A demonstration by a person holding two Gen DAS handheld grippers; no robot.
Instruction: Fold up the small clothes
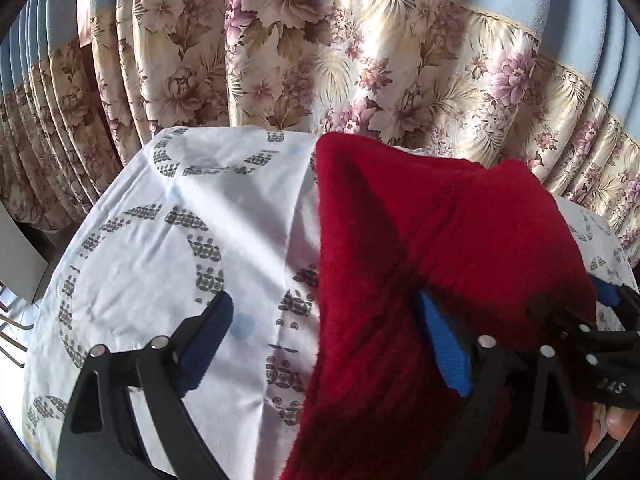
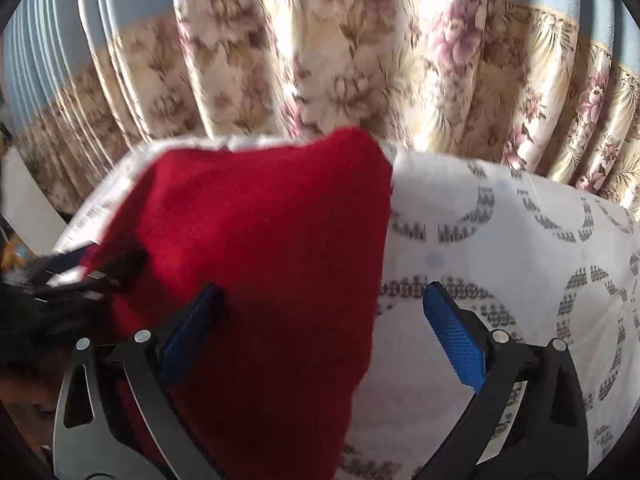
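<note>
- Two grippers hang over one red garment (image 1: 432, 240) that lies on a white patterned cloth (image 1: 200, 208) covering the bench, in front of a floral curtain (image 1: 320, 48).
- Left gripper (image 1: 332, 320) has its jaws wide apart, nothing clamped; one finger is over the cloth, the other over the garment's left edge.
- Right gripper (image 2: 320, 312) is also wide apart and holds nothing; its fingers straddle the garment's right edge.
- Judging by this, a fold looks just laid down, both sides let go.
- Next move calls for a fresh pinch on an edge or corner, for the following fold or smoothing.
- Left view alone shows a fingertip (image 1: 616, 420) behind the right gripper; right view is blurred and shows the bare cloth to the garment's right.
</note>
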